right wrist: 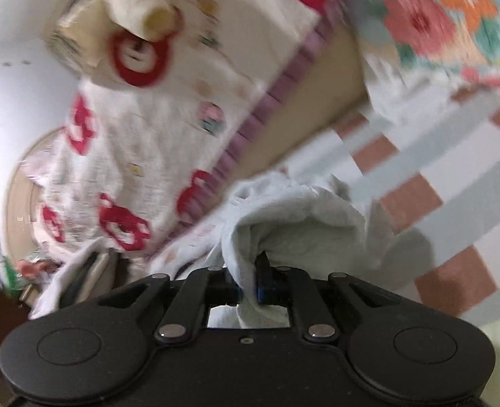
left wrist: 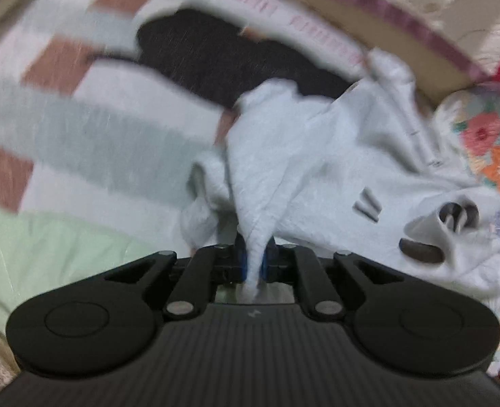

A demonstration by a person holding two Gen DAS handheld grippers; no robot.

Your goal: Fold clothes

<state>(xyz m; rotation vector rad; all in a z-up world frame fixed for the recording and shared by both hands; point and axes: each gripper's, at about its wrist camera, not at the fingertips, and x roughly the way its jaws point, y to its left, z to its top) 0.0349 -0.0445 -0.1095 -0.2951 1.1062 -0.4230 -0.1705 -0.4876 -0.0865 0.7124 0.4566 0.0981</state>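
Clearly, both grippers are pinching the same pale grey garment [left wrist: 334,156], which looks like a sweatshirt with a printed figure near its right side. In the left wrist view, the left gripper [left wrist: 256,261] has its fingers closed narrow on a bunched corner of the cloth, and the fabric runs away from it in tight pleats toward the far right. I think the pleats come from tension, so this corner is probably lifted or pulled and not lying loose. In the right wrist view, the right gripper [right wrist: 250,281] also has its fingers closed narrow on a thick fold of the garment [right wrist: 301,224], which bulges just in front of them.

The garment lies on a bed with a checked sheet [left wrist: 80,129] of white, grey-green and brick squares. A dark piece of clothing [left wrist: 223,61] is behind it, on the far side. A flowered cloth [left wrist: 487,142] is at the right, near the garment's edge.

Holding two points at once seems meant for spreading the garment flat, or for carrying one edge over. Both views are blurred, so finer details cannot be told.
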